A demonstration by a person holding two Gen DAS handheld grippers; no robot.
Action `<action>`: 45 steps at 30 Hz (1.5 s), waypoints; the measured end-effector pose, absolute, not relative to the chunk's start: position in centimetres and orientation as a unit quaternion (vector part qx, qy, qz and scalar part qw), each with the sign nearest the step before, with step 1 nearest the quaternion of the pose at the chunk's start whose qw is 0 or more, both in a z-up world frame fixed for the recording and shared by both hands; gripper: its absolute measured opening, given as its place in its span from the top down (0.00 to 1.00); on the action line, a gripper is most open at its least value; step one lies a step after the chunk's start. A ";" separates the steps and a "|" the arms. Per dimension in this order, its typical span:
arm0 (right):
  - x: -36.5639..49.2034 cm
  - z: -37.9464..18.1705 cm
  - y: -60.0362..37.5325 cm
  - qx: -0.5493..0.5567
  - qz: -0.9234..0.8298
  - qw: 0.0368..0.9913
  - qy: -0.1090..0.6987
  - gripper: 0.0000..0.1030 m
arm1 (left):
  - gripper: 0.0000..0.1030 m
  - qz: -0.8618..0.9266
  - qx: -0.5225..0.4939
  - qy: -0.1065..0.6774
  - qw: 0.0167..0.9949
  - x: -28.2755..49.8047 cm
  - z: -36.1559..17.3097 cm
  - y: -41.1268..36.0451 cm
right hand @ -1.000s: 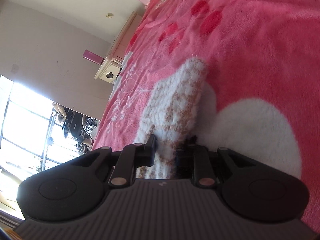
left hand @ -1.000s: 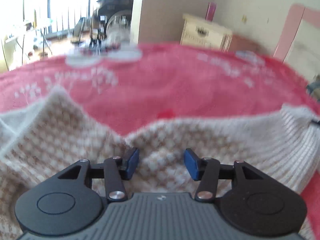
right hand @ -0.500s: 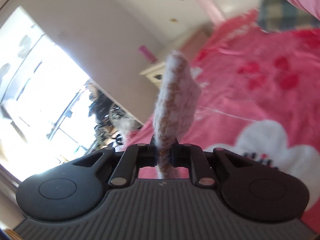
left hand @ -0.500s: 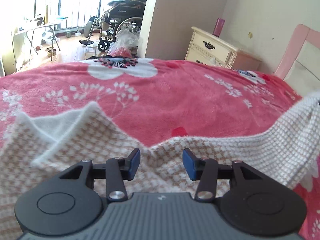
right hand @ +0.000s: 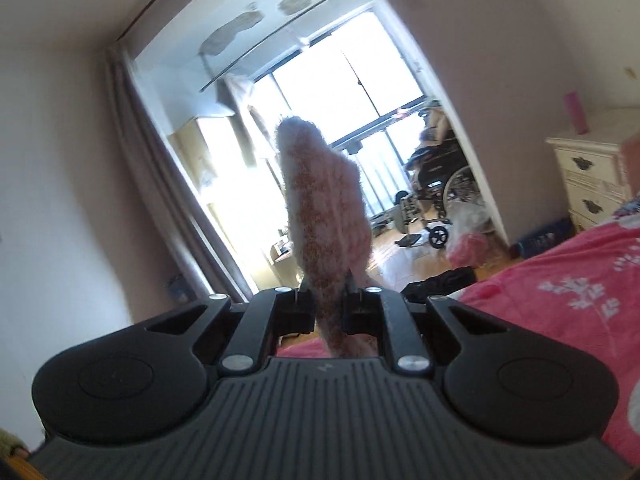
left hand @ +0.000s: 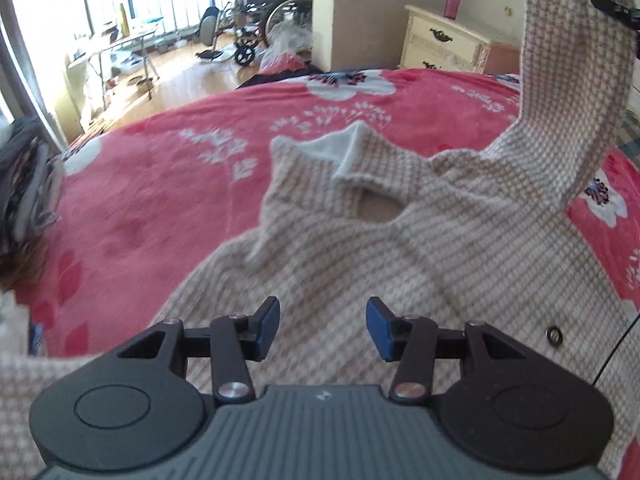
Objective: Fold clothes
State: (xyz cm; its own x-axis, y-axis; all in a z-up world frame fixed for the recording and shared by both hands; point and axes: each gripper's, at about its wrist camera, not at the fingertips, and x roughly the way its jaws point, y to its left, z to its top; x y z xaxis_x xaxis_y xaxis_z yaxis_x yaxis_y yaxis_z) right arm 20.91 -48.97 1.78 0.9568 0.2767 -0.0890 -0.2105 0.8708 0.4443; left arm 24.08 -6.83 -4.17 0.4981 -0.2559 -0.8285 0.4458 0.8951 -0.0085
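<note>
My left gripper (left hand: pixel 322 328) hangs above a beige-and-white checked sweater (left hand: pixel 360 264) spread on a red flowered blanket (left hand: pixel 160 168). Its blue pads (left hand: pixel 267 327) stand apart with nothing between them, clear of the knit below. The sweater's neck opening faces away from me, near the middle of the bed. One sleeve (left hand: pixel 572 72) rises steeply at the right, lifted off the blanket toward the top corner of the left wrist view.

My right gripper (right hand: pixel 329 304) points about level toward a bright window (right hand: pixel 340 112). Its jaws are clenched on the fuzzy end of that sleeve (right hand: pixel 324 208), which sticks up past the fingertips. A wheelchair (right hand: pixel 436 184) stands by the window, and a cream dresser (right hand: pixel 592 176) is at the right.
</note>
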 end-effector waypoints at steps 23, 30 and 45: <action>13.2 -11.1 -36.5 0.178 0.172 0.900 0.360 0.48 | 0.40 -0.292 0.110 0.403 0.860 17.7 -8.4 -7.5; 11.8 -18.6 -51.7 0.581 -0.071 0.756 0.293 0.46 | 0.42 -0.381 0.308 0.315 0.813 14.9 -11.7 -16.9; 14.5 -14.6 -47.5 0.109 -0.075 0.934 0.332 0.61 | 0.92 -0.313 0.329 0.249 0.856 15.5 -10.0 -17.5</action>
State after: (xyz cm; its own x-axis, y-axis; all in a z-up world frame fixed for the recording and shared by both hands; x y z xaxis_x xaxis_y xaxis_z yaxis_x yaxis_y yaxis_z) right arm 14.52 -47.46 -14.60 0.7680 -0.0677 -0.6369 0.2123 0.9651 0.1534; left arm 15.53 -17.48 -9.96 0.6803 -0.3711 -0.6321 0.6989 0.5881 0.4070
